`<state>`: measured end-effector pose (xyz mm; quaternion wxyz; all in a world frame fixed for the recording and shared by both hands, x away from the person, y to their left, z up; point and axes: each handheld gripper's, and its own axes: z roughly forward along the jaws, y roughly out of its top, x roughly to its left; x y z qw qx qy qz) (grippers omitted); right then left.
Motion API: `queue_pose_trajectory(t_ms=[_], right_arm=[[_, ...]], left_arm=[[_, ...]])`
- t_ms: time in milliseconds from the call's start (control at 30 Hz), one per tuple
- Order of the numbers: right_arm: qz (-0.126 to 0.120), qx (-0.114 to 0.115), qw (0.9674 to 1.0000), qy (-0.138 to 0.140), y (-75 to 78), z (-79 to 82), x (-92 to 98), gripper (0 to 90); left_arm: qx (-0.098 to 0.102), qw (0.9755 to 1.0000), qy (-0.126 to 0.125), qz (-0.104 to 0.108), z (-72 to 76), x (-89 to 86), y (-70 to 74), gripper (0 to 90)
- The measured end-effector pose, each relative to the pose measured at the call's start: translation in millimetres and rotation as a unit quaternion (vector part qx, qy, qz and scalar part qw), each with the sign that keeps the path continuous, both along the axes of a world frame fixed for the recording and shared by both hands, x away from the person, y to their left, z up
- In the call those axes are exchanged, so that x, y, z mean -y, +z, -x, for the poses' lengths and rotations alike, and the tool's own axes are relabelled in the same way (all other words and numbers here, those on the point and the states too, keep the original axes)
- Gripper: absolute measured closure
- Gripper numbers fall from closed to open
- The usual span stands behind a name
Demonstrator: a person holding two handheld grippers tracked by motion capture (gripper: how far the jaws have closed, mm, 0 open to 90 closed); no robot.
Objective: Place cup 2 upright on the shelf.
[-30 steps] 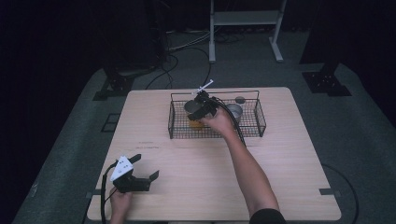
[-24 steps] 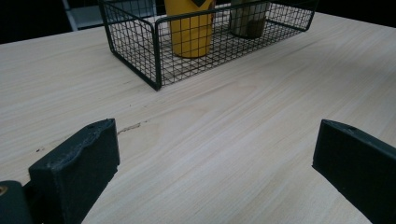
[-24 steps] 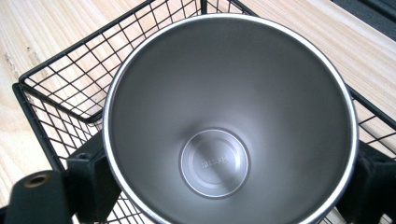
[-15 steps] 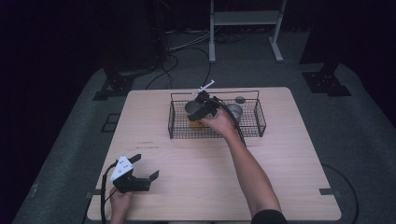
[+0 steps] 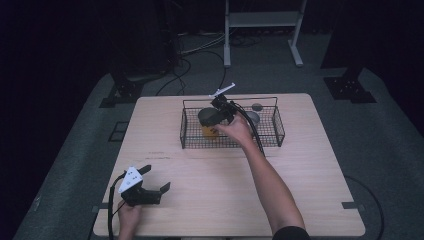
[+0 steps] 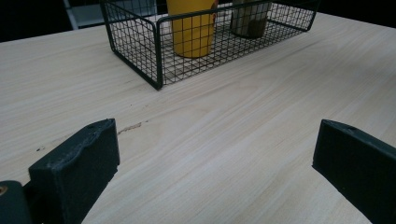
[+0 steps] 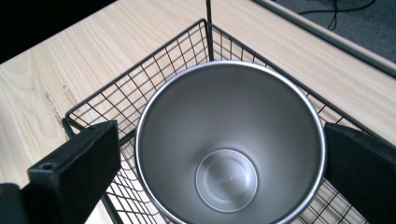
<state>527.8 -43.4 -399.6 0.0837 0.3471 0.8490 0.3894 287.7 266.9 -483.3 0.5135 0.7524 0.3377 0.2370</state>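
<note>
A yellow cup [image 5: 210,131] with a steel inside [image 7: 229,140] stands upright in the left part of a black wire basket [image 5: 183,127]. My right gripper [image 5: 210,118] reaches down over the cup's mouth, one jaw on each side of its rim. Its jaws have just been opening and now stand open, with the cup between them and a small gap at the left jaw. My left gripper [image 5: 156,178] rests low at the table's near left, open and with nothing between its fingers. The left gripper view shows the yellow cup [image 6: 192,28] in the basket [image 6: 157,51].
A second, grey cup [image 5: 253,119] stands in the basket to the right of the yellow one, also seen as a grey cup [image 6: 250,18] from the left gripper. The basket sits at the far middle of the wooden table [image 5: 300,175]. Cables and stand legs lie on the floor behind.
</note>
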Motion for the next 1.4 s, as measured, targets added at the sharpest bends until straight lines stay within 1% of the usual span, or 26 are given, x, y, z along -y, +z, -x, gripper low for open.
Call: queue_pose_trajectory(t_ms=[67, 133, 167, 233, 467, 567, 667, 833, 867, 1033, 1200, 1300, 1400], right_arm=[[-0.006, 0.001, 1.0000, -0.001, 2.6, 0.9, 0.7, 0.0], [-0.008, 0.005, 1.0000, 0.001, 5.3, 1.8, 2.3, 0.0], [-0.012, 0.004, 0.9999, -0.001, 6.9, 2.4, 3.6, 0.0], [-0.008, 0.010, 0.9999, -0.004, 9.6, 3.2, 6.0, 0.0], [-0.018, 0.011, 0.9997, -0.012, 18.2, 6.0, 19.6, 0.0], [-0.027, 0.014, 0.9995, -0.012, 22.5, 10.9, 28.5, 0.0], [-0.025, 0.017, 0.9995, -0.010, 25.8, 16.1, 37.0, 0.0], [-0.035, 0.019, 0.9992, -0.005, 33.8, 25.2, 53.2, 0.0], [-0.036, 0.017, 0.9992, -0.005, 35.3, 26.8, 55.3, 0.0], [-0.037, 0.024, 0.9990, 0.000, 44.0, 37.7, 68.6, 0.0], [-0.032, 0.025, 0.9992, 0.001, 47.0, 46.6, 80.8, 0.0], [-0.038, 0.024, 0.9990, 0.002, 48.1, 53.4, 89.6, 0.0], [-0.036, 0.025, 0.9990, 0.002, 47.9, 57.8, 96.1, 0.0]], left_arm=[[0.000, 1.0000, 0.000, 0.001, 0.0, 0.2, -0.1, 0.0], [0.001, 1.0000, 0.000, 0.001, -0.2, 0.2, -0.1, 0.0], [0.001, 1.0000, 0.001, 0.001, -0.2, 0.2, -0.1, 0.0], [0.001, 1.0000, 0.001, -0.001, -0.1, 0.2, -0.1, 0.0], [-0.001, 1.0000, -0.001, -0.002, 0.2, 0.2, 0.0, 0.0], [0.000, 1.0000, -0.002, -0.003, 0.4, 0.4, -0.1, 0.0], [0.000, 1.0000, -0.001, -0.002, 0.5, 0.6, -0.1, 0.0], [-0.003, 1.0000, -0.001, -0.002, 0.9, 0.8, -0.1, 0.0], [-0.003, 1.0000, -0.001, -0.003, 1.0, 0.8, -0.1, 0.0], [-0.001, 1.0000, -0.002, -0.004, 1.2, 1.0, -0.2, 0.0], [-0.002, 1.0000, -0.002, -0.006, 1.2, 1.1, -0.2, 0.0], [-0.002, 1.0000, -0.001, -0.006, 1.0, 1.2, -0.1, 0.0], [-0.001, 1.0000, 0.000, -0.005, 1.0, 1.5, -0.4, 0.0]])
